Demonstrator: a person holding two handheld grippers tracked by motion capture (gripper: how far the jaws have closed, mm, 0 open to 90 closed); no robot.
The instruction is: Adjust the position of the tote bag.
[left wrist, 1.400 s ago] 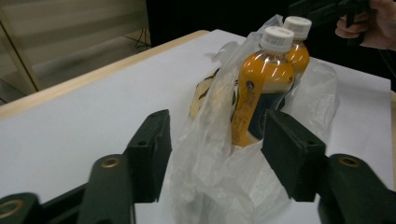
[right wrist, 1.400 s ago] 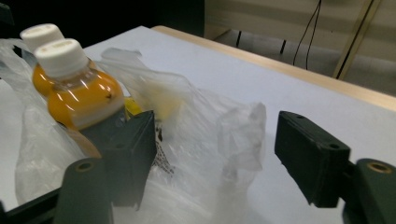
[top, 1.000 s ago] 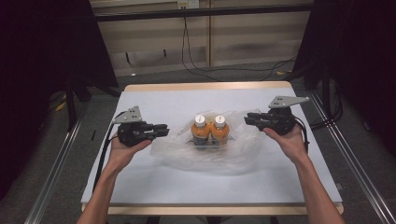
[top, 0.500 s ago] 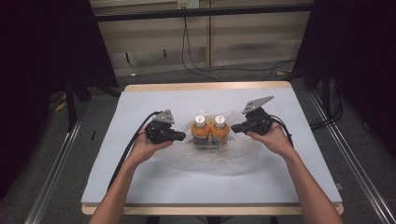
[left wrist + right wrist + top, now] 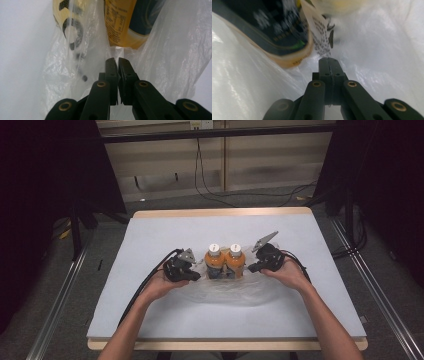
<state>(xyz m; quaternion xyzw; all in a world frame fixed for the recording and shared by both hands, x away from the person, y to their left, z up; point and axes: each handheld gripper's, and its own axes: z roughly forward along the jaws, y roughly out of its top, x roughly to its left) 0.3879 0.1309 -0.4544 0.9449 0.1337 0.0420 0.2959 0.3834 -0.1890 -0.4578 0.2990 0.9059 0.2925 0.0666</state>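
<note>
Two orange drink bottles (image 5: pixel 225 261) stand upright, touching side by side, on a clear plastic bag (image 5: pixel 235 287) spread at the middle of the white tabletop (image 5: pixel 150 232), as a person brings the left gripper (image 5: pixel 196 276) and right gripper (image 5: pixel 250 268) in against the pair from either side. Each gripper's fingers (image 5: pixel 117 67) are pressed together on a fold of the film by the bottles' bases. The step appears to be bagging them; next, both edges would likely need lifting evenly without tipping either bottle.
</note>
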